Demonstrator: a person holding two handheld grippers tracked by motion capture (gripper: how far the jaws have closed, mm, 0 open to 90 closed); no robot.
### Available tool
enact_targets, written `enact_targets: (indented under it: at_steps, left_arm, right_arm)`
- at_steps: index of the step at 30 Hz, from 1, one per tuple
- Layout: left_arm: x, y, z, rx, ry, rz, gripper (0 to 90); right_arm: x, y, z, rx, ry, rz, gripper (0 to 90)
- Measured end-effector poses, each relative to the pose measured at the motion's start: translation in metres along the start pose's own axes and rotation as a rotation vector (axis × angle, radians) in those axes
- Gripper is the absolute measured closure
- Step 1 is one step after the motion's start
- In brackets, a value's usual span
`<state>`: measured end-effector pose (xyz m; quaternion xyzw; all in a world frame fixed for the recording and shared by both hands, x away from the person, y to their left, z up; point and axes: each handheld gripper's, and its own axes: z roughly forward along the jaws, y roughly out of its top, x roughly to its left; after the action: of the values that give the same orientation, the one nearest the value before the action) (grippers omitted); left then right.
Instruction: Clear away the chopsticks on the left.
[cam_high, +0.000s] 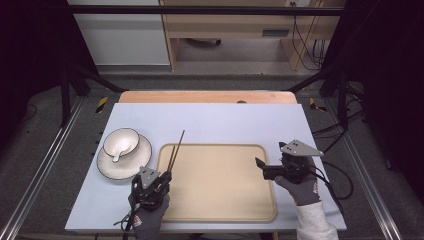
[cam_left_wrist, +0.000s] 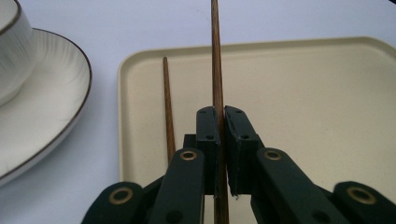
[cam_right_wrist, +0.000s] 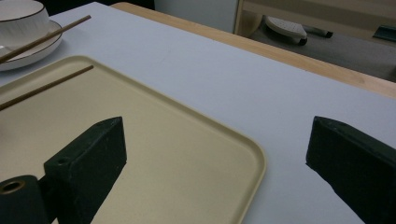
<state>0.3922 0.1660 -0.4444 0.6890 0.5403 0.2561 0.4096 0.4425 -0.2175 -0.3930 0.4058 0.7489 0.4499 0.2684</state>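
White bowl (cam_high: 121, 140) with a spoon in it sits on a dark-rimmed white plate (cam_high: 112, 169), left-centre of the high view. Both rest on the pale blue surface (cam_high: 225, 122), just left of the tray. Wooden cabinet (cam_high: 227, 25) and cables (cam_high: 306, 42) on the floor at upper frame.

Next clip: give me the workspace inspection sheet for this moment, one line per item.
Surface: pale blue table top, wooden edge at the far side.
Job's things: two chopsticks; held chopstick clamped in the left gripper, reaching past the tray's far rim; second chopstick lies on the tray by its left edge.
Clutter: bowl with a spoon in it, on a plate left of the tray.
Grippers: left shut on a chopstick; right gripper open over the tray's right edge, holding nothing.
Cables: one trails from each gripper; more on the floor at right.
Surroundings: dark frame, grey floor, wooden furniture behind.
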Motion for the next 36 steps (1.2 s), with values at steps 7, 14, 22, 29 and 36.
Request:
enact_targets:
  at_steps: [7, 14, 22, 29, 36]
  left_arm:
    - [-0.008, -0.012, 0.009, 0.014, -0.001, -0.008, 84.7]
    - [-0.008, -0.019, 0.015, 0.039, 0.014, -0.011, 84.7]
    - [-0.007, -0.026, 0.016, 0.065, 0.037, -0.013, 84.7]
    - [-0.005, -0.03, 0.019, 0.085, 0.052, -0.021, 84.7]
    - [-0.003, -0.032, 0.02, 0.099, 0.061, -0.032, 84.6]
  right_arm:
    - [0.001, -0.001, 0.002, 0.007, 0.003, -0.005, 5.2]
    - [0.002, -0.001, 0.004, 0.013, 0.002, -0.009, 5.1]
    - [0.002, -0.002, 0.005, 0.02, 0.003, -0.015, 5.1]
    - [0.003, -0.002, 0.007, 0.025, 0.002, -0.017, 5.0]
    - [0.003, -0.003, 0.008, 0.029, 0.003, -0.021, 5.0]
